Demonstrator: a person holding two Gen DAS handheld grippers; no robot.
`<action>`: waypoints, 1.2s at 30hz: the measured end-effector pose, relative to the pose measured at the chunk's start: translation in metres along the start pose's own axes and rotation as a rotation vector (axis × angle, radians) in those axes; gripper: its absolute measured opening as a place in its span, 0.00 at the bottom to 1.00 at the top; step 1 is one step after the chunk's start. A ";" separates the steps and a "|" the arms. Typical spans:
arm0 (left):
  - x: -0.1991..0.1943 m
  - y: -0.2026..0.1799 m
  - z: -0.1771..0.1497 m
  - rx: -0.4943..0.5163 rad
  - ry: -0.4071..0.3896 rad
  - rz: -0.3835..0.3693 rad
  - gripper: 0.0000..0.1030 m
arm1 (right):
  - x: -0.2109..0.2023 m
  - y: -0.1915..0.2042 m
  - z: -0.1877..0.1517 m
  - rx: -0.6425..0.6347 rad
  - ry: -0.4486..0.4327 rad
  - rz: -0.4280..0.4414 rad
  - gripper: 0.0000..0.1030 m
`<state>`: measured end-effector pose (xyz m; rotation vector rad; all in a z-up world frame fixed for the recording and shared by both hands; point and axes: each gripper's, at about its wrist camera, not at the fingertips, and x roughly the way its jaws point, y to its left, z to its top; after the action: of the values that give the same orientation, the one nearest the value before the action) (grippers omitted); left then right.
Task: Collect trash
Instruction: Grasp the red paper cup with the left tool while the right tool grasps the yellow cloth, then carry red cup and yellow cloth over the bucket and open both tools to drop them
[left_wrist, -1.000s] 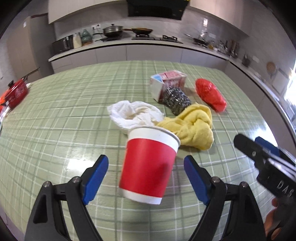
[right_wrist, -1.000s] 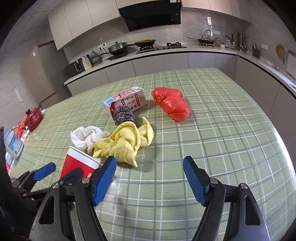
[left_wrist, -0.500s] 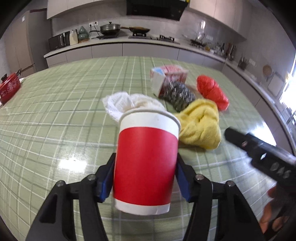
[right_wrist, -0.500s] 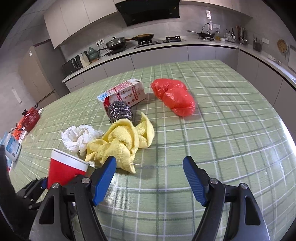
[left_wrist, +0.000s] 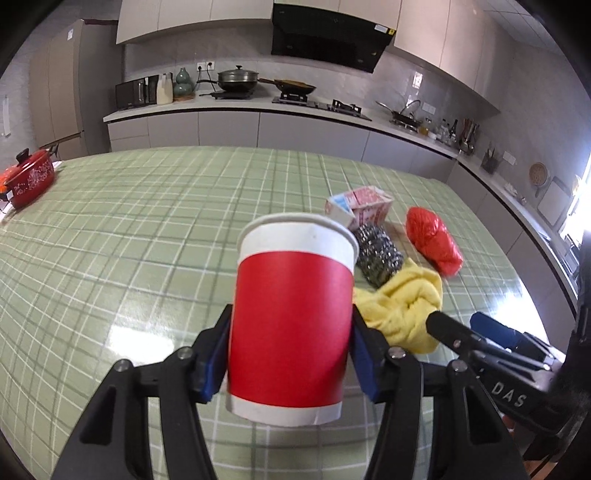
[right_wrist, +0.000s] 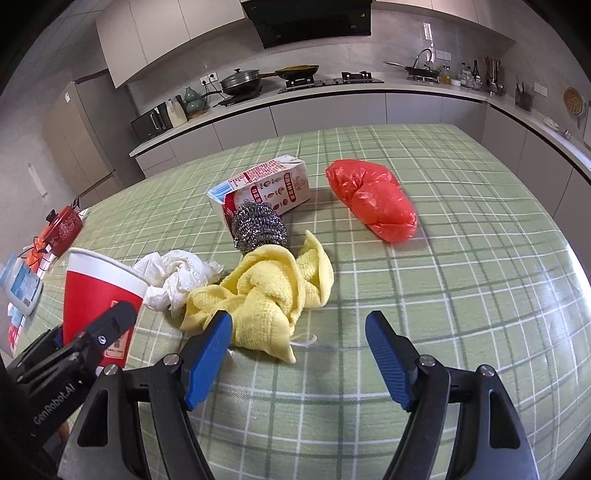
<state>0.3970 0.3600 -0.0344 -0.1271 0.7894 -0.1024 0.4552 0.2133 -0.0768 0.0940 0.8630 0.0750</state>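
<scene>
Since the earlier frame, left gripper (left_wrist: 290, 360) has clamped the one red paper cup (left_wrist: 291, 328), now lifted upright. Right gripper (right_wrist: 297, 354), angled down, gapes wide near one yellow cloth (right_wrist: 269, 291).

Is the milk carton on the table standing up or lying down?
Lying down: the milk carton rests on its long side, behind the steel scourer.

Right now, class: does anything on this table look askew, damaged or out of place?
Yes. The milk carton lies on its side with its top torn open, and the yellow cloth and white tissue sit crumpled. The red paper cup is upright, clamped in the left tongs.
</scene>
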 end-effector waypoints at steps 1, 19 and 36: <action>0.001 0.001 0.002 -0.001 -0.002 0.000 0.57 | 0.002 0.001 0.001 -0.002 0.002 0.001 0.74; 0.015 0.004 0.013 0.003 -0.002 -0.012 0.57 | 0.045 0.015 0.006 -0.019 0.048 0.098 0.36; -0.003 -0.031 0.006 0.070 -0.006 -0.109 0.57 | -0.021 -0.011 -0.005 0.034 -0.061 0.002 0.34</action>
<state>0.3978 0.3300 -0.0228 -0.1045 0.7718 -0.2325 0.4379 0.2003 -0.0654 0.1286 0.8039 0.0587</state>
